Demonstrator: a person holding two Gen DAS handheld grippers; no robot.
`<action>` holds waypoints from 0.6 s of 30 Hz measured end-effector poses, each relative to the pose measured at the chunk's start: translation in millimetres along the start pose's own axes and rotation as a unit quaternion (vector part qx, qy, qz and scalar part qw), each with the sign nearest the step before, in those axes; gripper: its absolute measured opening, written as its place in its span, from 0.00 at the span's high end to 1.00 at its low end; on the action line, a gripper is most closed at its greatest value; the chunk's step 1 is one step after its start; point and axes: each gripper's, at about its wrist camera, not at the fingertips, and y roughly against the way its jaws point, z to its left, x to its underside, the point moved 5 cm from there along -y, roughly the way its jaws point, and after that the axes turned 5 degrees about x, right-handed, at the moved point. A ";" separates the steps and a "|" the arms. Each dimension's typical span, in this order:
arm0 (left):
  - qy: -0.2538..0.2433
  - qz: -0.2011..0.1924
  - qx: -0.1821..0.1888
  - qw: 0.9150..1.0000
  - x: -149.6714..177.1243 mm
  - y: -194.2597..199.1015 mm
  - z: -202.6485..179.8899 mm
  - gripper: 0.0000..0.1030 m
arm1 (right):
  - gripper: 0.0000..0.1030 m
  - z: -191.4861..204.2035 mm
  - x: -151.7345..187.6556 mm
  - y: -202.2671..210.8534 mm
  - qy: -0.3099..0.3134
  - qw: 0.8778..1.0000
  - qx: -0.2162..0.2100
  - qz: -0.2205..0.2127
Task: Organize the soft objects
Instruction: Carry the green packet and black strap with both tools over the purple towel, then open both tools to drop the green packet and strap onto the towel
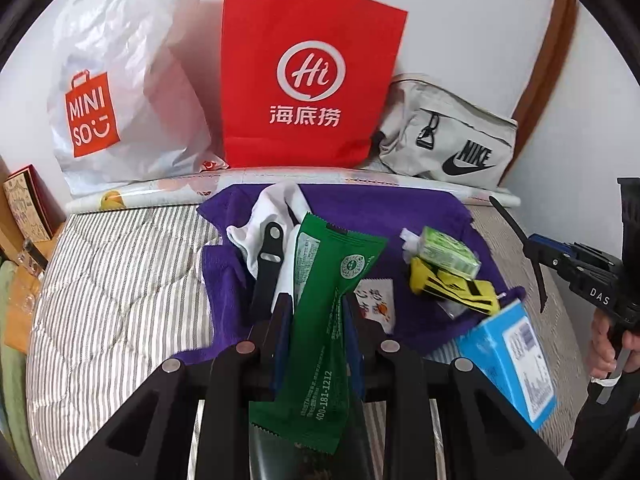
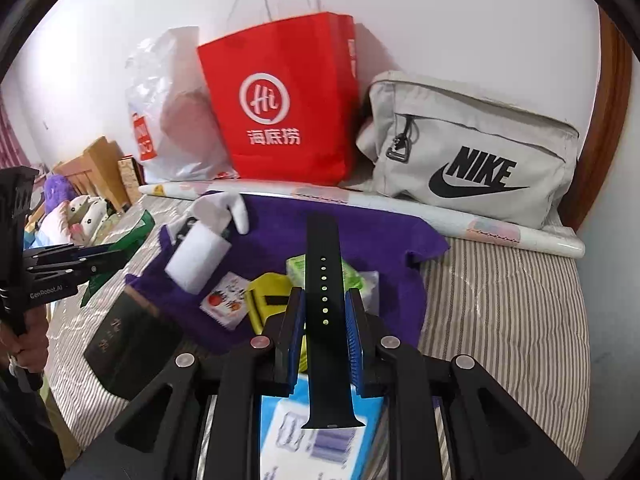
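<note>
Closest to the left wrist camera, the left gripper pinches a long green packet between its two pads, the packet standing up past the fingertips and hanging back toward the lens. Just as near in the right wrist view, the right gripper is clamped on a black watch strap that runs lengthwise between its blue pads, its row of holes facing up.

Under the right gripper lies a blue box, blurred. Beyond both tools a purple towel is spread on the striped mattress. On the towel lie a second black strap piece across a white sock, a green tissue pack, a yellow and black item touching it, and a small white sachet. A dark book sits at the towel's left edge, and a white roll rests on the towel nearby.

Behind the towel a rolled paper tube lies across the bed. Against the wall stand a white plastic bag, a red paper bag and a grey pouch.
</note>
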 end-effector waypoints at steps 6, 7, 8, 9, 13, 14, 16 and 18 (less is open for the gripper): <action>0.013 0.006 -0.003 1.000 -8.7 -15.3 14.3 0.77 | 0.81 -11.1 -5.2 -26.2 -0.012 1.000 -0.005 0.017; 0.014 0.006 -0.003 1.000 -10.3 -17.3 15.8 0.77 | 0.81 -12.2 -5.6 -31.3 -0.014 1.000 -0.004 0.021; 0.014 0.006 -0.003 1.000 -11.7 -19.1 17.3 0.77 | 0.81 -13.3 -6.0 -36.3 -0.014 1.000 -0.002 0.024; 0.016 0.005 -0.004 1.000 -12.8 -20.3 19.1 0.77 | 0.81 -14.1 -6.4 -39.7 -0.014 1.000 -0.002 0.026; 0.024 0.011 -0.007 1.000 -17.1 -29.4 26.5 0.77 | 0.81 -16.5 -7.0 -51.1 -0.015 0.999 0.000 0.033; 0.025 0.012 -0.007 1.000 -17.9 -31.0 27.9 0.77 | 0.81 -16.9 -6.8 -53.0 -0.015 0.999 0.001 0.035; 0.028 0.012 -0.006 1.000 -19.4 -33.4 30.4 0.77 | 0.81 -19.3 -6.9 -57.6 -0.016 0.999 0.004 0.039; 0.031 0.012 -0.005 0.999 -21.0 -35.5 32.3 0.77 | 0.81 -20.5 -7.3 -61.6 -0.015 0.999 0.005 0.042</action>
